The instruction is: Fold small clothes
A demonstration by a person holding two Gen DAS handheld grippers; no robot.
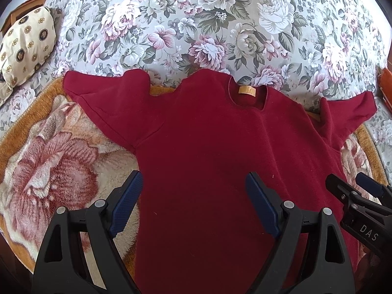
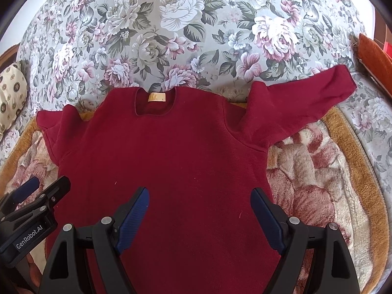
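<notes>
A small dark red sweater (image 1: 208,142) lies spread face up on a plush blanket (image 1: 56,161) with a big rose pattern and a mustard-gold border, and that blanket sits on top of a floral bedspread (image 1: 196,24) covered in pale peonies and grey-green leaves. The neckline points away from the person, with a yellow label (image 1: 247,90) showing inside the collar. Both sleeves are stretched outward: the one on the left has its end turned up in a little hump near the blanket's edge, and the one on the right reaches out over the gold border onto the bedspread, with a crease bunched at its shoulder.

The left tool (image 1: 193,205) hangs above the lower left part of the sweater's body, its blue-padded fingers (image 1: 127,203) spread wide with nothing between them; one finger is over the blanket just beside the sweater's side edge, the other over the red fabric. The right tool (image 2: 199,218) hangs just the same over the lower right part, jaws wide and holding nothing, both pads over the cloth near its right edge. The two tools sit side by side, close together, each visible at the edge of the other's view.

Off to the left, a cream cushion (image 1: 27,46) dotted with small dark medallions rests on the bedspread. At the far right edge an orange-brown fabric thing (image 2: 374,56) shows; I can't tell what it is.
</notes>
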